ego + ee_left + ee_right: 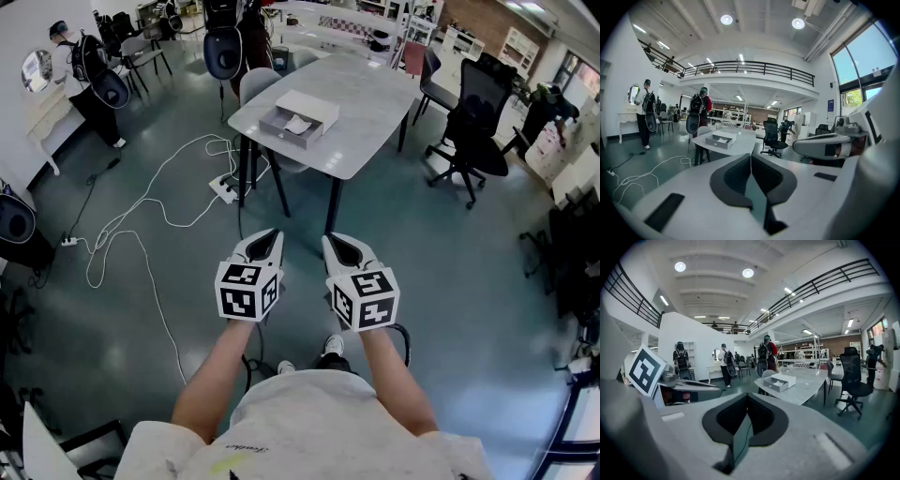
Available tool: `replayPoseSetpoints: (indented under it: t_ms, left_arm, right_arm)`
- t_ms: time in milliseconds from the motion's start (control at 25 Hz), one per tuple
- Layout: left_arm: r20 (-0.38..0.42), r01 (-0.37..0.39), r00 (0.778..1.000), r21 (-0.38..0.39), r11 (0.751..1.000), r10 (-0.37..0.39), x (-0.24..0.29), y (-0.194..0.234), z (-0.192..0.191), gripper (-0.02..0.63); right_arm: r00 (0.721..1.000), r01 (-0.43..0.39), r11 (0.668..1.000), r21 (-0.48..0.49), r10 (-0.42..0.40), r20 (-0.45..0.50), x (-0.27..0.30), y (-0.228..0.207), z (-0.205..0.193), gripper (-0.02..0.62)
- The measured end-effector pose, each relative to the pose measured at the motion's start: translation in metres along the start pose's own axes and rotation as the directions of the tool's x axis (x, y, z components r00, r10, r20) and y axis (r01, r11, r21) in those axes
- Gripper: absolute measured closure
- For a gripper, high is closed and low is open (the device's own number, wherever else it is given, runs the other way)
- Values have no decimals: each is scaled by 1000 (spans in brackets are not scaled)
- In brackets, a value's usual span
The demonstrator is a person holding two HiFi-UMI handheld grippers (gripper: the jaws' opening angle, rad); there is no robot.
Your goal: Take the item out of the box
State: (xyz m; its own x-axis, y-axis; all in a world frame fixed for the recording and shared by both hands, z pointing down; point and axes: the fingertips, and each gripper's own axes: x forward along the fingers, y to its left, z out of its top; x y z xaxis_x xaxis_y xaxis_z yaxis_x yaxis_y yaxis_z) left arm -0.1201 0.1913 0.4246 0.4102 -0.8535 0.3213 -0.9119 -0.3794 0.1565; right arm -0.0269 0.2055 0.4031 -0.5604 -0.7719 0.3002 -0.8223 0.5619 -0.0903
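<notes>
A grey slide-out box (298,119) lies open on the white table (375,103), far ahead of me, with a white item (296,125) in its tray. The same box (721,139) shows small in the left gripper view, and the box (781,381) appears again in the right gripper view. My left gripper (269,239) and right gripper (339,246) hang side by side over the floor, well short of the table. The left gripper (751,157) is shut with nothing between its pads. The right gripper (747,399) is shut and empty too.
White cables (141,225) and a power strip (228,187) lie on the floor left of the table. A grey chair (258,84) stands behind the table, a black office chair (469,122) to its right. A person with a backpack (80,70) stands far left.
</notes>
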Motion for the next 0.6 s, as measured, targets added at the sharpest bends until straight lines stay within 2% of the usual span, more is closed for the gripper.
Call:
replayPoseSetpoints:
  t_ms: [240,600]
  left_arm:
    - [-14,14,1000,-2,1000,-14,9,16,-3,591]
    - [-40,25,999,2,1000,-25,39,37,-2,589]
  right_arm:
    - [1000,14,1000,7,-14,-4,14,1,-2,591]
    - [1000,21,999,37,-22,1,44,-19,-1,591]
